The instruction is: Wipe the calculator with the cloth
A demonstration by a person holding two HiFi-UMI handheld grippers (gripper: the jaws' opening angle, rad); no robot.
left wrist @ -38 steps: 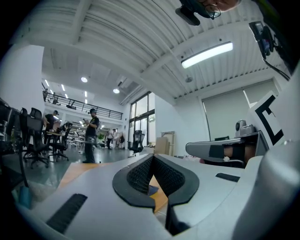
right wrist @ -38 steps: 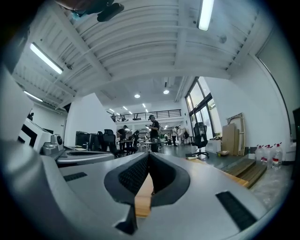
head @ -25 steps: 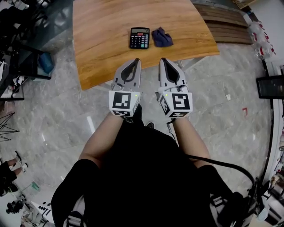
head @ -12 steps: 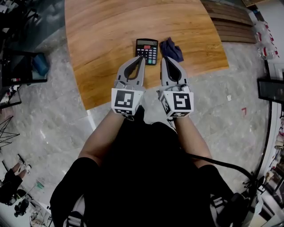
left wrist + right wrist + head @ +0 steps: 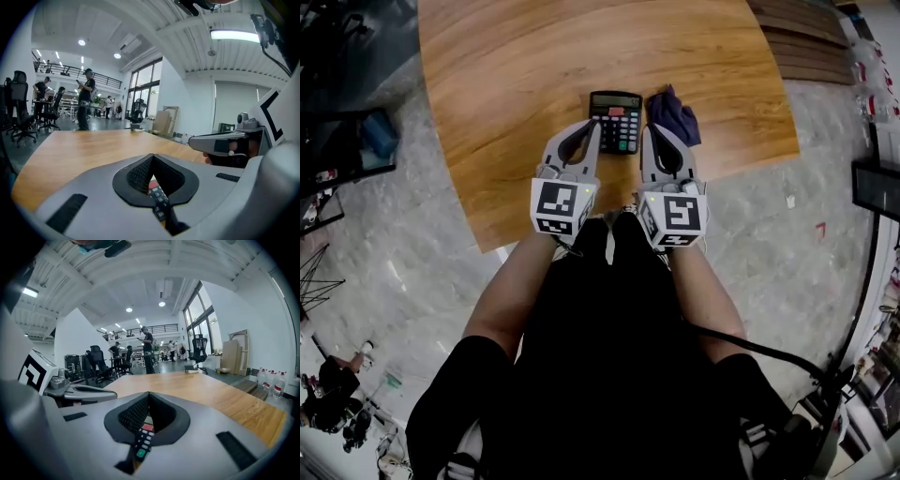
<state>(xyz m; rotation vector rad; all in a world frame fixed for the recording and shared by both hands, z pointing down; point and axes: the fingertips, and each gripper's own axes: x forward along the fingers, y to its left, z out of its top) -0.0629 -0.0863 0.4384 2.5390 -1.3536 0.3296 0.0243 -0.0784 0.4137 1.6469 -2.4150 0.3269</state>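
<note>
A black calculator lies on the wooden table near its front edge, with a dark blue crumpled cloth just to its right. My left gripper is shut and empty, its tip beside the calculator's left edge. My right gripper, also shut and empty, has its tip between the calculator and the cloth. In the left gripper view the calculator's keys show through the gap behind the closed jaw tips. The right gripper view shows the same keys behind its closed tips.
Grey stone floor surrounds the table. A blue bin stands at the left and wooden slats at the upper right. In the gripper views, people and office chairs stand far behind the table.
Both grippers have moved forward and down from in front of the table to over its near edge, ending on either side of the calculator. Their jaws stayed shut.
</note>
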